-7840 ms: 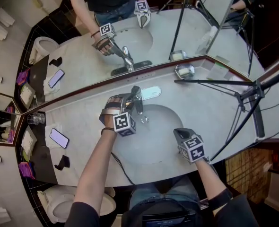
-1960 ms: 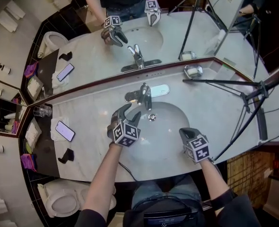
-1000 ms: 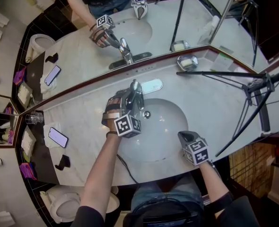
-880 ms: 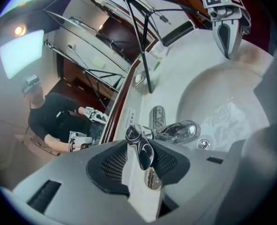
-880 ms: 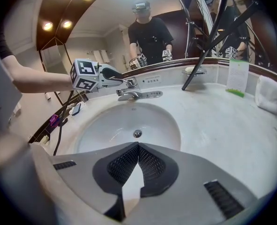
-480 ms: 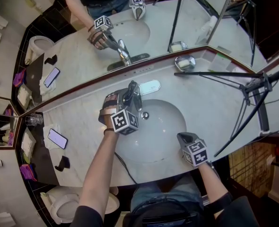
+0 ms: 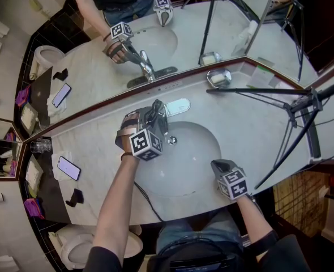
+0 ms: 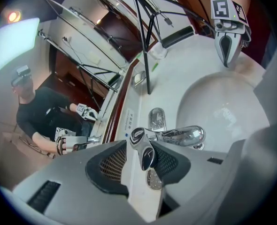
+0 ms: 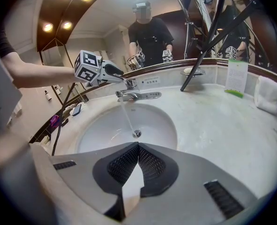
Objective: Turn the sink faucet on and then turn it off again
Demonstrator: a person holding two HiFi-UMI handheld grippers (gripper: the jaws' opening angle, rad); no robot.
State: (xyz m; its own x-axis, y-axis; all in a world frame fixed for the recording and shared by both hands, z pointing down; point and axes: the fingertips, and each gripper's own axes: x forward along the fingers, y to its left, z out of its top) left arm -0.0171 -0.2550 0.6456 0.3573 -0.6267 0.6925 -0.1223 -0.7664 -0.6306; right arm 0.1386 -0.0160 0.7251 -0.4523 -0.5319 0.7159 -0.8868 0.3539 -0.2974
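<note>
**Faucet** point(image 7: 160, 117): chrome, single lever, fixed at the back rim of the sink basin point(image 9: 103, 125), mid-counter, just in front of the mirror point(image 7: 229, 35). A water stream point(image 9: 127, 118) falls from the spout to the drain point(image 9: 136, 133), so the "on" half of your task looks done and the "off" half remains.

**Lever** point(image 8: 148, 156): tilted up over the faucet body and standing between the jaws of your left gripper.
- Handling, as judged: rigid polished metal, likely slick and possibly wet. It will swing only about its own hinge, and the body will not shift.
- Hold: take it near the rounded free end, pads on its two flat sides, or simply bear down on its top. A grip close to the hinge would give you little leverage and could slide off.

**Left gripper** point(image 8: 145, 145): jaws spread and just now opening. The lever sits between them, close against one pad with a visible gap at the other, so it is not pinched.

**Right gripper** point(image 9: 137, 146): jaws pressed together with nothing between them. It is held over the front rim of the basin, well apart from the faucet.

**Counter** point(image 7: 252, 135): pale marble. It carries:
- a soap dish point(image 7: 218, 78) at the mirror edge to the right of the faucet
- a phone point(image 7: 69, 168) far to the left
- a drinking glass point(image 7: 41, 146) far to the left

**Tripod** point(image 7: 303, 103): dark legs reach across the right end of the counter, clear of your working area.
</note>
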